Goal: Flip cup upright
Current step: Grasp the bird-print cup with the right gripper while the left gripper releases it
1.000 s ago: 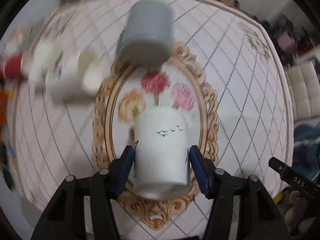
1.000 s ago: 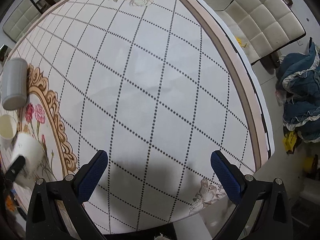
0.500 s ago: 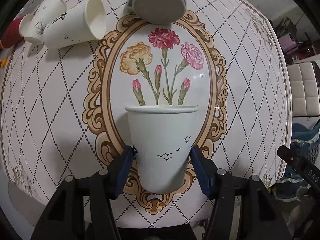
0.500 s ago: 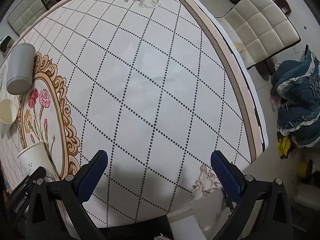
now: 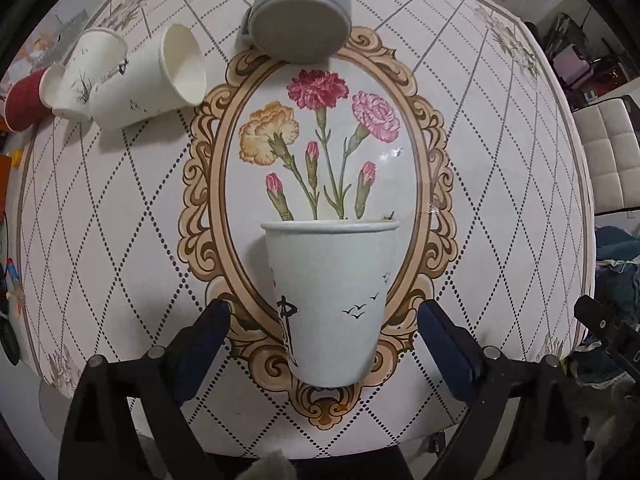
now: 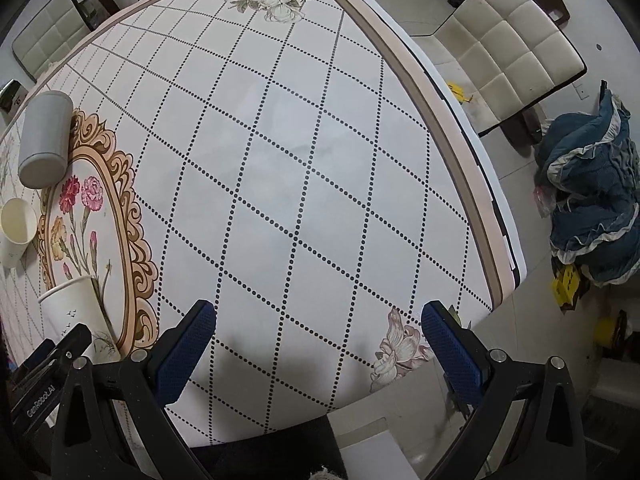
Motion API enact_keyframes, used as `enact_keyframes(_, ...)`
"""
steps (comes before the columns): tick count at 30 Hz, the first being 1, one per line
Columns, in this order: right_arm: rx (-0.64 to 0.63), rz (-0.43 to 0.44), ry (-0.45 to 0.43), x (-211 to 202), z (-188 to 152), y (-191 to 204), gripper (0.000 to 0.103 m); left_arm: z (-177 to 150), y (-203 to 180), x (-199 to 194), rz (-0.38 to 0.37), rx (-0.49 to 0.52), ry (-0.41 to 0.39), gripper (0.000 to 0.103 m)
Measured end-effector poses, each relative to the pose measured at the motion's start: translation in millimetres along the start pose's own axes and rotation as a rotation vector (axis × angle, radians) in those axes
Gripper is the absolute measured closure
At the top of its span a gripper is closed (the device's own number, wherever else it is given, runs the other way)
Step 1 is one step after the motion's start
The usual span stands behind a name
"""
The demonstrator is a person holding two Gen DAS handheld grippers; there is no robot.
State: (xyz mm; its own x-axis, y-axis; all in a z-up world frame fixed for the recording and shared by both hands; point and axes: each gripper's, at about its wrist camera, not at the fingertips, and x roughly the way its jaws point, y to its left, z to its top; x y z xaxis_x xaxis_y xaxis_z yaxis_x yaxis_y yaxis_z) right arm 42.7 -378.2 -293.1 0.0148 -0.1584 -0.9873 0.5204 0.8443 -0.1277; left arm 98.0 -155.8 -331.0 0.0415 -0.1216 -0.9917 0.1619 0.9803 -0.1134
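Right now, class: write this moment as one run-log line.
paper cup: upright on table | left gripper: open, flanking cup | right gripper: open, empty | grey mug: on side

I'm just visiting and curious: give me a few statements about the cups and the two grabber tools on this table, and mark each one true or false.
1. The white paper cup with the bird print stands upright, rim on top. True.
2. The left gripper is clamped on that cup. False: its jaws are spread wide, with a gap on each side of the cup.
3. The grey cup lies on its side at the edge of the oval flower frame. True.
4. The right gripper holds a cup. False: it is open, with only tablecloth between its fingers.
5. The red cup stands inside the flower frame. False: it is at the far left edge of the table, beyond the tipped white cups.
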Motion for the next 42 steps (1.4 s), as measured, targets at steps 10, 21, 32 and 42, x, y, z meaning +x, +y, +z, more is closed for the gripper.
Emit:
enact_keyframes(10,-0.01,0.022,-0.056,-35.2,4.2,11.4,0.0,-0.9,20.8,-68.0,0.121,0.064,-0.147,0.007)
enact_keyframes(21,-0.187,0.074,-0.065,-54.6,-16.3,99.0,0.0,-22.4,115.9,-84.0,0.31,-0.03,-0.221,0.007)
enact_keyframes(32,-0.384,0.078,0.031,-12.5,-40.8,200.9,0.003,-40.8,179.9,-15.3,0.34,-0.15,-0.097,0.0)
enact_keyframes(42,-0.413,0.13,0.161,22.3,-44.9,222.7,0.021,-47.8,176.8,5.7,0.29,-0.129,-0.035,0.0)
